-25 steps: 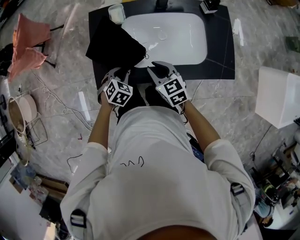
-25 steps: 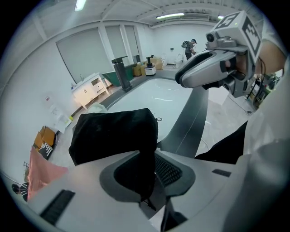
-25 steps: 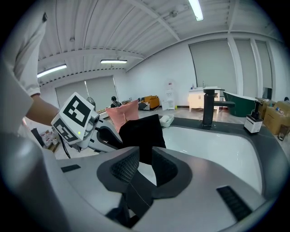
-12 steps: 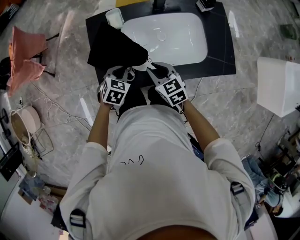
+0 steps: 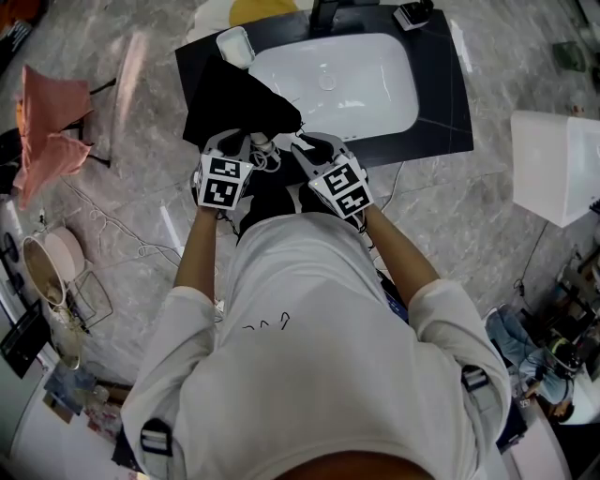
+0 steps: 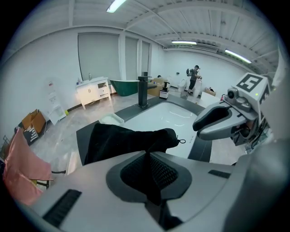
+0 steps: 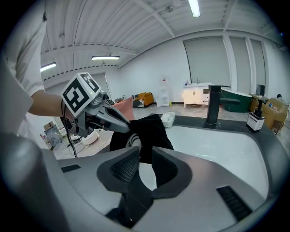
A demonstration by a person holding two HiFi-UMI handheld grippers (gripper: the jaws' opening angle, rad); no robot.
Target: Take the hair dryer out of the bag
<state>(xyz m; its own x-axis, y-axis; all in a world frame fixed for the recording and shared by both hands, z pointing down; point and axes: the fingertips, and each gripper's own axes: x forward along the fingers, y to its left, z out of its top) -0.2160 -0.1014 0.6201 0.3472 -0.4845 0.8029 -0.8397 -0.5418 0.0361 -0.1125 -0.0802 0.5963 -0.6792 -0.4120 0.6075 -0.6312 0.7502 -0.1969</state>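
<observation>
Bright, even ceiling strip lights [image 7: 195, 8], glare on sink [image 5: 366, 103], fisheye edges, dark corners, min. blur

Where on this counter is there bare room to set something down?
Bare: the counter strip right of the sink, in front of the bottle, and the sink basin itself. Crowded: the left side, under the bag and white tray.

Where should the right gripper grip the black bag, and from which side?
Probably the bag's near edge, just right of where the left gripper pinches it, coming from the near side: the bag lies limp on the counter, that end towards you.
</observation>
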